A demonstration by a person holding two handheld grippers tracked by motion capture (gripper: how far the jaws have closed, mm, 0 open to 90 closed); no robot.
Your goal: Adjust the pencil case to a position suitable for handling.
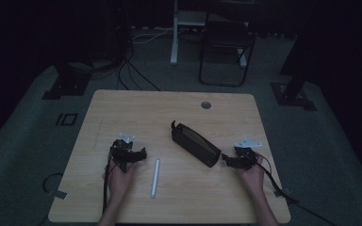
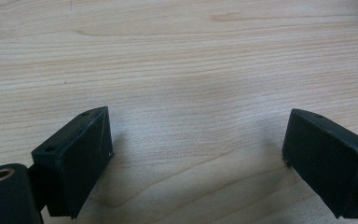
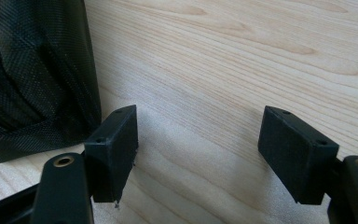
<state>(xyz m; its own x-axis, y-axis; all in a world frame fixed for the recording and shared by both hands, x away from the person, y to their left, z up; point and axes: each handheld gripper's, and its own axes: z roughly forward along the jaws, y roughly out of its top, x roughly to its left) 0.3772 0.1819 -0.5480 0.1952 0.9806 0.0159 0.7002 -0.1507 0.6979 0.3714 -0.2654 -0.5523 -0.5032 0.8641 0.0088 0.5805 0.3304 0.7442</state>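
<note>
While a long black mesh pouch lies slantwise at frame centre on the pale wood-grain table, a slim white stick rests lower left. Left tongs and right tongs, blocky black jaws, gape, grasping nothing.

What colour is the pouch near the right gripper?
Black, with a fine mesh weave; the pouch shows best in the right gripper view.

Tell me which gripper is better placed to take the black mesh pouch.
The right gripper: open, it sits just beside the near end of the black mesh pouch. The left gripper, also open, lies farther away, nearer the white pen.
</note>
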